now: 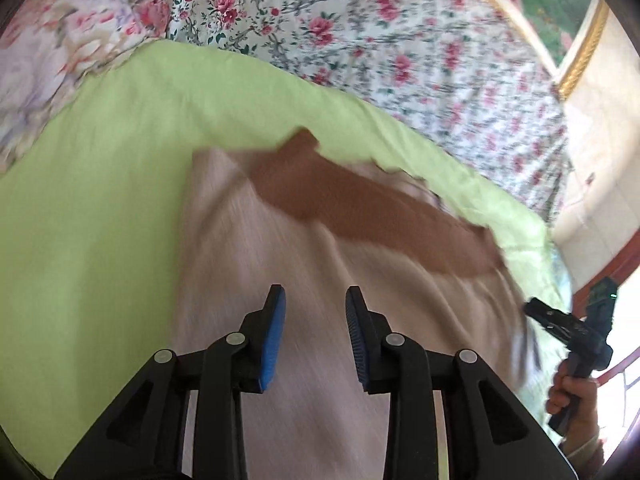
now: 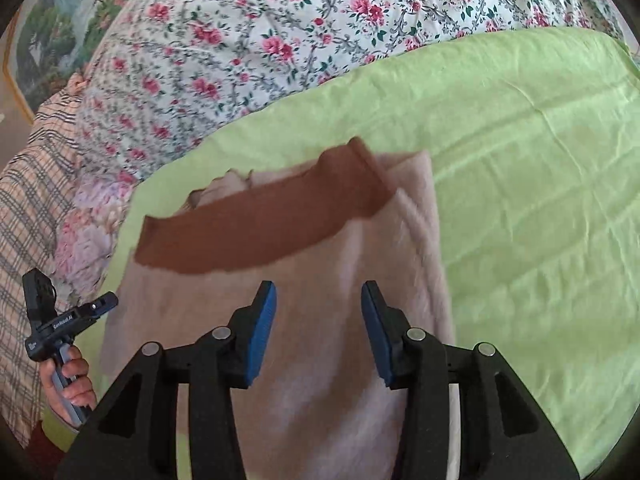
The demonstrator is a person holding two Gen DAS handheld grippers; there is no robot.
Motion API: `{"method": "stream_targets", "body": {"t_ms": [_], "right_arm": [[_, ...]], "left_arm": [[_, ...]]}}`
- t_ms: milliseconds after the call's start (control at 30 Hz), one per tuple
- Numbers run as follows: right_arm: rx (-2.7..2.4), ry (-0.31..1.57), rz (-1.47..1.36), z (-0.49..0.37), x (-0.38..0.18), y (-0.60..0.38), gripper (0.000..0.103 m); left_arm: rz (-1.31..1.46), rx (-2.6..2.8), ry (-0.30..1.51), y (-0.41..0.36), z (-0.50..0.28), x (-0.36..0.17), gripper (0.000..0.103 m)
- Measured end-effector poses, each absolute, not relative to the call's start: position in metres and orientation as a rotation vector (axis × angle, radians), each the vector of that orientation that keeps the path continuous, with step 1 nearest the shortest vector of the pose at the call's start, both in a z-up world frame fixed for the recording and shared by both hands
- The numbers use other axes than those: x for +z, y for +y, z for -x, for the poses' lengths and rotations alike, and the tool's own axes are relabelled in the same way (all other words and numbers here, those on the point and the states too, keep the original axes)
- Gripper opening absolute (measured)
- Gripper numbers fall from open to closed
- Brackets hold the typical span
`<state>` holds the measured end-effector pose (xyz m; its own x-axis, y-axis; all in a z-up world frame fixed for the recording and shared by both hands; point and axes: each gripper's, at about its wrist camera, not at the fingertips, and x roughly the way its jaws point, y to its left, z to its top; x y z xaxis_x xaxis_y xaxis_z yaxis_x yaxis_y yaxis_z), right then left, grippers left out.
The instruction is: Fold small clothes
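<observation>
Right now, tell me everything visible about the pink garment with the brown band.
The pink garment is soft, pale pink cloth, apparently knit, with a wide brown band across its far end. It lies spread, slightly wrinkled, on the green sheet, with bunched folds beyond the band. Nothing grips it: both open grippers are above it.

A pale pink, soft matt cloth garment (image 1: pixel 280 248) with a rust-brown knitted band (image 1: pixel 360 208) is lying just ahead of the left gripper (image 1: pixel 315 300), whose matt black plastic arms are carrying ribbed blue rubbery pads (image 1: pixel 274 340). Under the garment, a lime-green, lightly creased matt sheet (image 2: pixel 520 160) is spreading ahead of the right gripper (image 2: pixel 319 296). Beyond it, a flowered cotton-looking quilt (image 2: pixel 280 32) is showing.
</observation>
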<state>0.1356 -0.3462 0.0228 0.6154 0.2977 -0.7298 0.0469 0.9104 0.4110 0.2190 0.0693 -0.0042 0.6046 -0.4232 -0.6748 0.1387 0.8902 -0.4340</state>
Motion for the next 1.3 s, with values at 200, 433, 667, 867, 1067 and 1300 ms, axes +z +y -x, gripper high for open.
{"method": "stream_targets", "body": {"t_ms": [200, 433, 667, 867, 1067, 1300], "right_arm": [[0.200, 0.929, -0.451, -0.084, 0.015, -0.318, 0.048], [0.241, 0.944, -0.433, -0.051, 0.017, -0.295, 0.051], [0.268, 0.937, -0.436, -0.042, 0.023, -0.284, 0.053], [0.282, 0.938, -0.442, -0.047, 0.024, -0.281, 0.053], [0.265, 0.935, -0.442, -0.067, 0.024, -0.291, 0.053], [0.281, 0.954, -0.463, -0.105, 0.027, -0.317, 0.053]], "left_arm": [[0.442, -0.377, 0.910, 0.058, -0.133, -0.018, 0.040], [0.502, -0.348, 0.952, 0.059, -0.078, -0.037, 0.051], [0.631, -0.288, 0.967, 0.076, -0.089, -0.053, 0.062], [0.702, -0.215, 0.919, 0.090, -0.124, -0.056, 0.068], [0.688, -0.119, 0.858, 0.099, -0.164, -0.054, 0.057], [0.535, -0.161, 0.769, 0.076, -0.171, -0.018, 0.009]]}}
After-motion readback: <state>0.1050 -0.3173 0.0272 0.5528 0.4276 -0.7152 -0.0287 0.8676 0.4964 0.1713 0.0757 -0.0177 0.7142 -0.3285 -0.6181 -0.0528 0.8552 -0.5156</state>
